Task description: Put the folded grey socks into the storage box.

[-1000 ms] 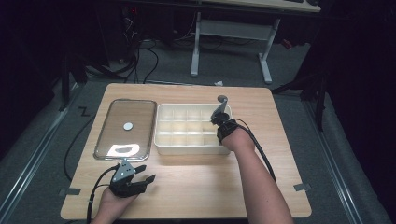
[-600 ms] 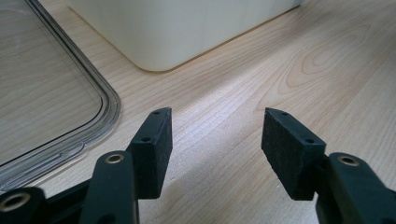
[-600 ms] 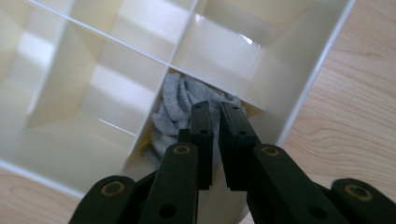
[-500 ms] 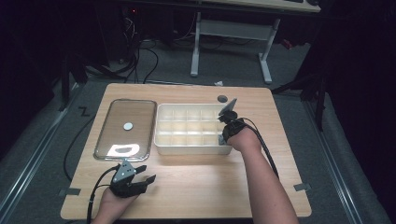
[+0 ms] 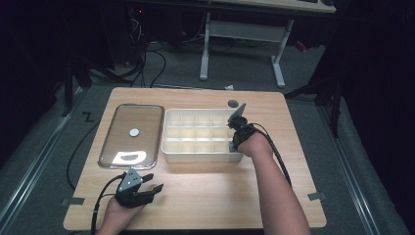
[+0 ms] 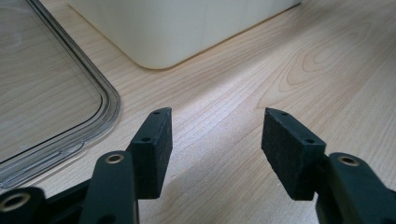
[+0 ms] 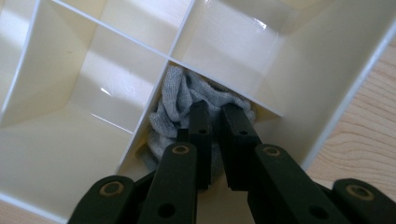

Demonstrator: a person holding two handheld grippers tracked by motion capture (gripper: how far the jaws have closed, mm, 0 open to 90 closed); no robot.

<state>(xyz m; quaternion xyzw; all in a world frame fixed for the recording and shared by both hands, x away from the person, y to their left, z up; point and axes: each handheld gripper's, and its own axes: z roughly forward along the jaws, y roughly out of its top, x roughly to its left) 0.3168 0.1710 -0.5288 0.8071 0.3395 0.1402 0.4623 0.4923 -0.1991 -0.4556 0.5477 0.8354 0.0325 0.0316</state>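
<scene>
A cream organizer tray (image 5: 195,154) with several compartments stands mid-table. My right gripper (image 5: 233,131) points down into a compartment at its right end. In the right gripper view its jaws (image 7: 215,112) have just been closing and stand almost together, tips pressed into a crumpled grey sock (image 7: 180,93) that fills that compartment; a fold of fabric sits in the narrow gap. My left gripper (image 5: 152,182) rests low at the table's near left, open, with only bare wood between its pads (image 6: 217,135).
A clear plastic lid (image 5: 142,117) with a small white round mark lies flat left of the tray; its rim (image 6: 107,107) is close to my left gripper. The tray's corner (image 6: 187,28) lies ahead of it. A dark round spot (image 5: 233,103) marks the table behind the tray.
The right hand has shifted slightly to the right and nearer over the tray's right end. The left hand and gripper have stayed where they were.
</scene>
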